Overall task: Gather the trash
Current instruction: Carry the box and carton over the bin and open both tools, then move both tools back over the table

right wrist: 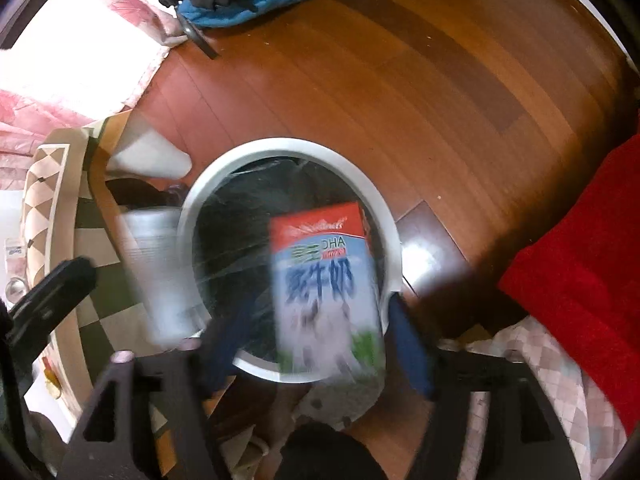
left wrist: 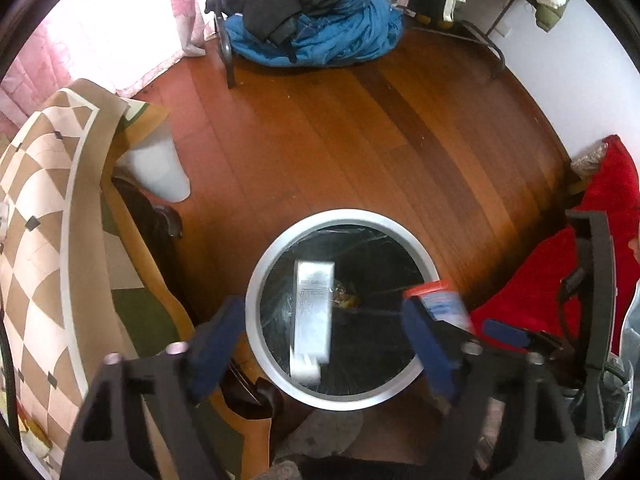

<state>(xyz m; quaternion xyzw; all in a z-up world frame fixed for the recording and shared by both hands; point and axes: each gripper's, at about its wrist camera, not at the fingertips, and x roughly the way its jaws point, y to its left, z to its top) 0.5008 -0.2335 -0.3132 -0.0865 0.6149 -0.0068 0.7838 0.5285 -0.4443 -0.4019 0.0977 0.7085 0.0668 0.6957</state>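
A round bin with a white rim and a black liner stands on the wooden floor, also in the right wrist view. My left gripper is open above it, and a blurred white carton is in the air between its fingers, over the bin's mouth. My right gripper is open over the bin, and a blurred red, white and blue milk carton is loose between its fingers. The same carton shows at the left view's right side. The white carton shows blurred by the bin's left rim.
A table with a checked cloth stands left of the bin. A red cushion lies at the right. A pile of blue and black clothes lies on the floor beyond. A pale stool stands by the table.
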